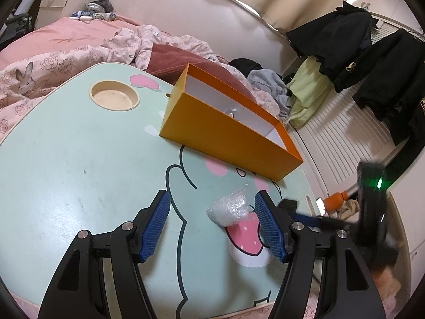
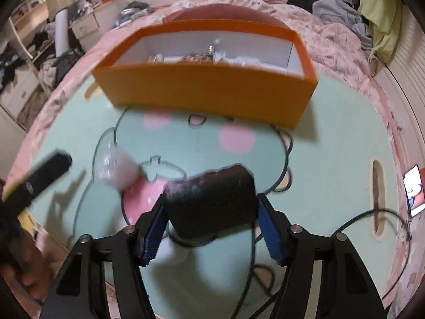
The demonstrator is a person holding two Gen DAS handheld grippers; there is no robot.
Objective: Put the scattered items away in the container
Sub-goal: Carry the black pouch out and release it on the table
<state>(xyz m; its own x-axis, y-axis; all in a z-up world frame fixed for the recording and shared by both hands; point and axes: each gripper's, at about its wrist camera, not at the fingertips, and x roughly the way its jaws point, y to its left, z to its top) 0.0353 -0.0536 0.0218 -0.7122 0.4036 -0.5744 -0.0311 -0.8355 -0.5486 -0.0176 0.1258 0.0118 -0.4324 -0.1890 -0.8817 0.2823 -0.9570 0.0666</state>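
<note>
The work surface is a mint-green lap table printed with a cartoon animal, set on a bed with pink floral bedding; dark coats hang by a slatted white door. The orange container stands at the table's far side, small items lying inside its white interior. A crumpled clear plastic wrap lies on the table ahead of the left gripper, whose jaws stand apart with nothing between them. The right gripper has a black box-shaped object between its blue pads; motion blur leaves pad contact undetermined. The container's contents are too blurred to identify. A black cable runs off the table edge.
</note>
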